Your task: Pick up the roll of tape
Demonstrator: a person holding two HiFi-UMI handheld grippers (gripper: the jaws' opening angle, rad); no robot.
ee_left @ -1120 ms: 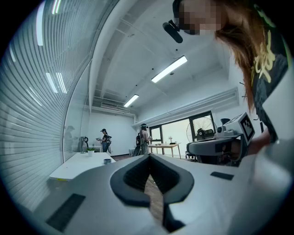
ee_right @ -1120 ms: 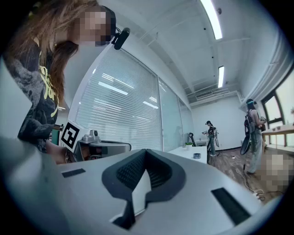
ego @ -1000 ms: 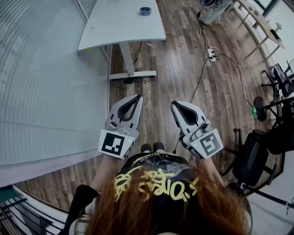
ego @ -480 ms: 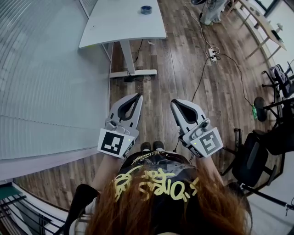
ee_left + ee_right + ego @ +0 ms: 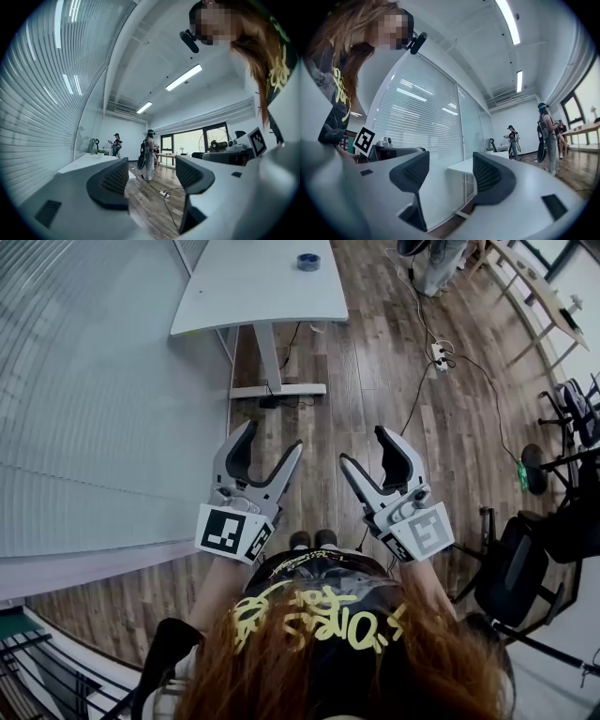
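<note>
The roll of tape (image 5: 307, 261) is a small blue ring lying on the white table (image 5: 253, 296) far ahead in the head view. I hold both grippers side by side over the wooden floor, well short of the table. The jaws of my left gripper (image 5: 272, 437) are opening, and nothing is between them. My right gripper (image 5: 364, 446) is opening its jaws too, and they are also empty. In the left gripper view the left gripper (image 5: 150, 180) frames only floor and distant room. The right gripper (image 5: 450, 176) looks toward the table's edge (image 5: 461, 166). The tape shows in neither gripper view.
A glass wall with blinds (image 5: 94, 427) runs along the left. A power strip with cables (image 5: 439, 357) lies on the floor right of the table. Office chairs (image 5: 525, 559) stand at the right. People (image 5: 149, 159) stand far off in the room.
Both grippers' jaws were shut in the earlier frames and now stand apart. The hands have stayed roughly where they were.
</note>
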